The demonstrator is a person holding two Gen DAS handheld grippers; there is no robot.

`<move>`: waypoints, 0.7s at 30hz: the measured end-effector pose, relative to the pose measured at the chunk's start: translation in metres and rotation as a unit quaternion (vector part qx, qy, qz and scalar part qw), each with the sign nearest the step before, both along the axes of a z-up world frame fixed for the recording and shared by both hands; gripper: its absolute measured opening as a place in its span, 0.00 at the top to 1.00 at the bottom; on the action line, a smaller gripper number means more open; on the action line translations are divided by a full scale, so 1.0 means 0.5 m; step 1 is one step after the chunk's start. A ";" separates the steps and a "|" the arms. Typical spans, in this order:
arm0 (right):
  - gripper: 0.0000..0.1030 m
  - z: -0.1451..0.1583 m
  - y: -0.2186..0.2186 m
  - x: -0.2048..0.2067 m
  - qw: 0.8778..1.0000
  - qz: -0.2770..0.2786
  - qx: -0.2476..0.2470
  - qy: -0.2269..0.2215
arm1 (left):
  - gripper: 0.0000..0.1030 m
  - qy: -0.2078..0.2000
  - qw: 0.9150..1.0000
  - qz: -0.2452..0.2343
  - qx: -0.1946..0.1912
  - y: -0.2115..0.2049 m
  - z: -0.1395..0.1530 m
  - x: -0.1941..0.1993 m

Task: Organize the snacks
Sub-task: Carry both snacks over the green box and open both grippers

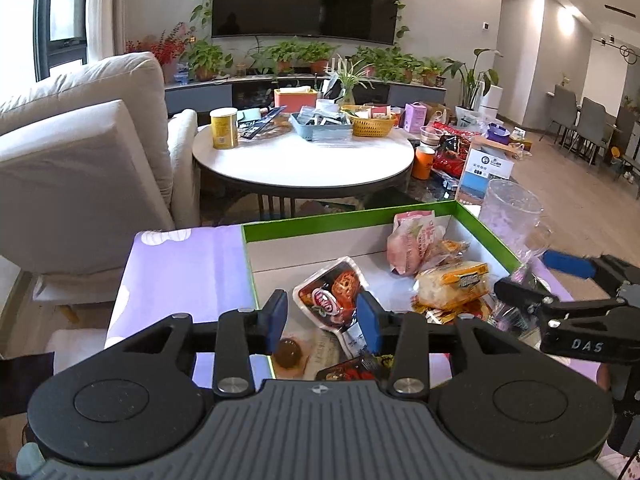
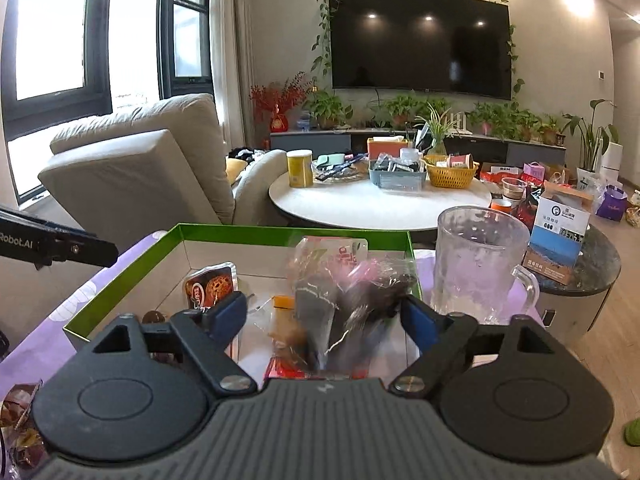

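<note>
A green-rimmed cardboard box [image 1: 352,216] sits on a purple tablecloth and holds several snack packets. My left gripper [image 1: 322,318] hangs over the box's near left part. Its blue pads stand apart on either side of a red lotus-root packet [image 1: 330,296] lying on the box floor. A pink packet [image 1: 412,240] and a yellow bread packet [image 1: 452,284] lie further right. My right gripper [image 2: 324,316] is open over the near right of the box [image 2: 280,232]. A blurred clear packet with dark contents [image 2: 352,300] is between its fingers, well clear of the left pad.
A clear glass mug [image 2: 476,264] stands just right of the box. A round brown sweet [image 1: 289,352] lies near the box's front wall, and wrapped sweets [image 2: 20,408] lie on the cloth at the lower left. Beyond are a round white table [image 1: 300,160] and a beige armchair [image 1: 80,160].
</note>
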State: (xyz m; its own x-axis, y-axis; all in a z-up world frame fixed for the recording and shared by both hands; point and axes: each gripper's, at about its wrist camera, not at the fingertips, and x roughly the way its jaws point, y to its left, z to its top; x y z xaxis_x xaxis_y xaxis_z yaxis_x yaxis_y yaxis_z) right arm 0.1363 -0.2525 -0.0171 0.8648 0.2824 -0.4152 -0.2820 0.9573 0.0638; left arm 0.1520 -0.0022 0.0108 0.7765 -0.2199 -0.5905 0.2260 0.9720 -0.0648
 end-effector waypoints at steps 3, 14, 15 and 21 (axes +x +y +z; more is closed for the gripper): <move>0.39 0.008 0.004 -0.010 1.000 -0.007 -0.003 -0.029 | 0.65 0.001 1.000 0.004 0.000 0.008 0.003 -0.010; 0.39 0.009 0.006 -0.056 1.000 0.008 0.004 -0.023 | 0.65 -0.003 1.000 0.016 0.007 0.041 0.008 -0.083; 0.39 0.006 0.007 -0.069 1.000 0.011 0.004 -0.019 | 0.65 -0.004 1.000 0.014 0.006 0.043 0.007 -0.094; 0.39 -0.028 0.015 -0.120 0.999 0.023 0.017 0.029 | 0.65 0.005 1.000 -0.007 0.015 0.039 -0.015 -0.148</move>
